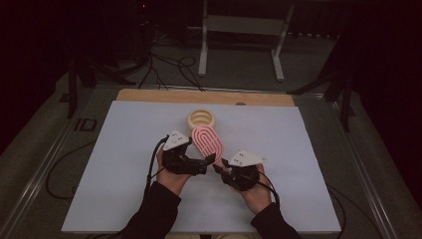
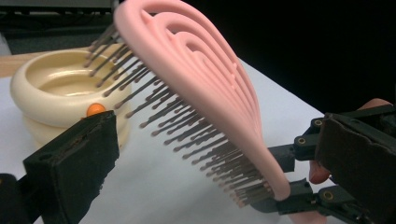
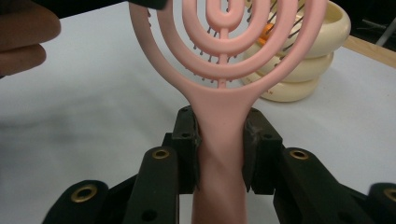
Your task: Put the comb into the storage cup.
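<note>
Pink hairbrush [image 3: 219, 70] handle clamped between right gripper [image 3: 219, 149] pads. Left gripper view reveals bristles, orange ball [image 2: 95, 109] in cream bowl [image 2: 51, 88]; left gripper [image 1: 199, 164] unclenched beside brush

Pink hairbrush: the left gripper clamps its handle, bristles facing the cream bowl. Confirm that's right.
Not quite: the right gripper clamps the pink hairbrush by its handle, as the right gripper view shows. The left gripper stands open beside the head. The bristles do face the cream bowl.
</note>
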A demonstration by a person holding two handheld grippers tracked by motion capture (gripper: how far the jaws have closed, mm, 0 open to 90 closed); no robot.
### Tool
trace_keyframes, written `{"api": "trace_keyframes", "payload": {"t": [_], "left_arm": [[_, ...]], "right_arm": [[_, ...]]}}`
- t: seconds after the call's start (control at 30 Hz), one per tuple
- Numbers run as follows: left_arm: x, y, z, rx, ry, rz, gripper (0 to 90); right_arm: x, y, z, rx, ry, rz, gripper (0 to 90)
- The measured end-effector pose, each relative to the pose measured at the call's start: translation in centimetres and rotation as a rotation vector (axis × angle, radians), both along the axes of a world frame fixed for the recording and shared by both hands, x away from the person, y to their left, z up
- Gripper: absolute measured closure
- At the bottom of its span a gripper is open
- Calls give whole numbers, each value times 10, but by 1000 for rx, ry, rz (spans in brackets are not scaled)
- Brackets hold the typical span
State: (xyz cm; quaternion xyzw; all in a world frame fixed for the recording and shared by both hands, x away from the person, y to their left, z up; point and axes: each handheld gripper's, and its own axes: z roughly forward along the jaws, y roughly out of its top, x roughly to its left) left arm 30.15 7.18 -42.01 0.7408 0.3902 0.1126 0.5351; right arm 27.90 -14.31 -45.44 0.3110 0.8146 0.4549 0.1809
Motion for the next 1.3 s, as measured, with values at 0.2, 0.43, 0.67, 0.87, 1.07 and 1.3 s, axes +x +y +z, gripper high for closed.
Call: {"api": "trace_keyframes", "payload": {"t": [0.2,0.43,0.67,0.87,1.07,1.3], "left_arm": [[1,-2,-2,-30,27,-2,85],[2,-4,-3,-36,43,3,235],[4,-5,-5,-74,68,-20,427],[5,-4,-6,-95,85,-31,510],[7,-2,-8,-118,111,-38,534],[8,-3,-8,-145,138,-57,585]], "right_arm": [[0,0,0,3,-3,6,694],[-1,2,0,0,-3,12,694],[-3,4,0,-2,-16,21,694],[-3,3,1,3,-21,18,694],[-4,4,0,-5,-24,27,694],[-4,5,-1,-9,-25,33,694]]}}
